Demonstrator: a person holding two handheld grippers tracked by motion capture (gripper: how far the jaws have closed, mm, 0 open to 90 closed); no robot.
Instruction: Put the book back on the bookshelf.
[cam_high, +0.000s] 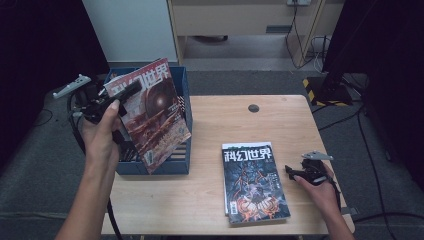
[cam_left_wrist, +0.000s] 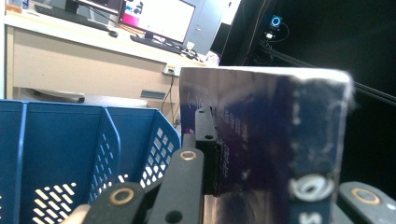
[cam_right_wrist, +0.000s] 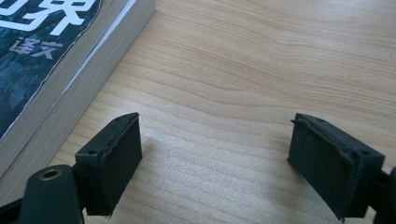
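Upper left of the frame, the left gripper (cam_high: 131, 90) clamps a red-covered magazine (cam_high: 152, 115) tilted over the blue crate (cam_high: 183, 150); right gripper (cam_high: 290, 171) gapes empty.

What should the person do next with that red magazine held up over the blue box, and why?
Probably lower it into the blue file box: the left tool is clamped on the red magazine, tilted above the box's slots, while the right tool rests open beside the remaining stack.
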